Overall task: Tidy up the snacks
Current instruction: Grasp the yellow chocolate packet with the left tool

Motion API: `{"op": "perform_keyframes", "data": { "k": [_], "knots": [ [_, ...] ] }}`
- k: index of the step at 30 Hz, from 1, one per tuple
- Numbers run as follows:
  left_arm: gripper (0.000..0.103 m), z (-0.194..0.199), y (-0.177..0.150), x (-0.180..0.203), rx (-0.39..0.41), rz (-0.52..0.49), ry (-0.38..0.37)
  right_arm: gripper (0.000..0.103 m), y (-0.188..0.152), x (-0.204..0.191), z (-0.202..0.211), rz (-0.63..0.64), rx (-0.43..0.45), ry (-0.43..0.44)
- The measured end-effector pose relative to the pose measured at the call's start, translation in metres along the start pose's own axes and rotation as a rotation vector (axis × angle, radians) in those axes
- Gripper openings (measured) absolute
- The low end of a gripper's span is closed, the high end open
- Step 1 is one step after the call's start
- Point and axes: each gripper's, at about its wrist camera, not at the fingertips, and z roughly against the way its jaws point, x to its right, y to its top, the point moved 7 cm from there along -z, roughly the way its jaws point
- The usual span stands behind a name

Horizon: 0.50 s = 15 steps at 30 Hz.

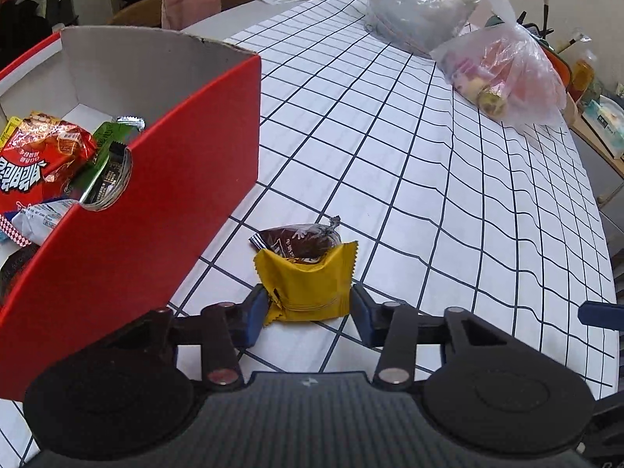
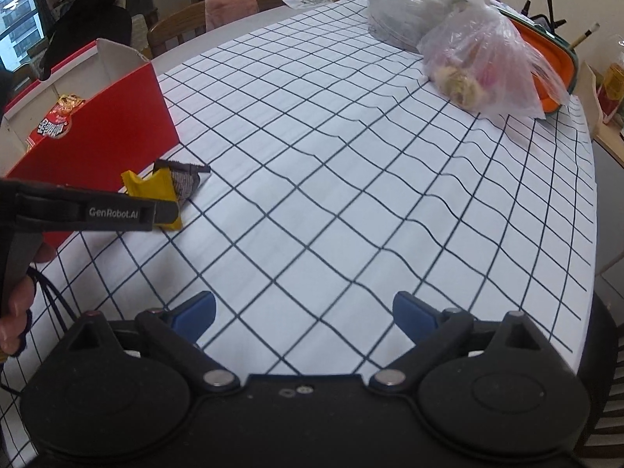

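Observation:
A yellow snack packet [image 1: 308, 284] lies on the checked tablecloth [image 1: 429, 195] beside a red cardboard box [image 1: 156, 195]. My left gripper [image 1: 308, 308] has a blue pad against each side of it and pinches it. A dark brown snack packet [image 1: 304, 240] lies just beyond, partly under the yellow one. In the right wrist view the yellow packet [image 2: 152, 187] and the brown packet [image 2: 187, 181] sit by the red box [image 2: 97, 136], with the left gripper [image 2: 117, 212] over them. My right gripper [image 2: 304, 312] stands open above bare cloth, nothing between its fingers.
The box holds several snacks, among them a red foil bag [image 1: 39, 156]. Two filled plastic bags [image 1: 507, 74] [image 1: 421, 7] sit at the far right of the table, next to an orange container [image 2: 546, 62]. A hand [image 2: 15, 304] holds the left gripper's handle. A chair [image 2: 187, 27] stands behind the table.

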Motion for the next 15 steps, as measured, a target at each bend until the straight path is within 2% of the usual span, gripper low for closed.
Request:
{"op": "perform_keyframes", "data": {
  "k": [9,15],
  "knots": [
    [0.031,0.001,-0.002,-0.011,-0.025,0.038,-0.039,0.095,0.024,-0.010,-0.017,0.036,0.015,0.031],
    [0.024,0.007,-0.005,-0.022,-0.036,0.065,-0.057,0.094,0.051,-0.023,-0.028,0.036,0.041,0.097]
  ]
}}
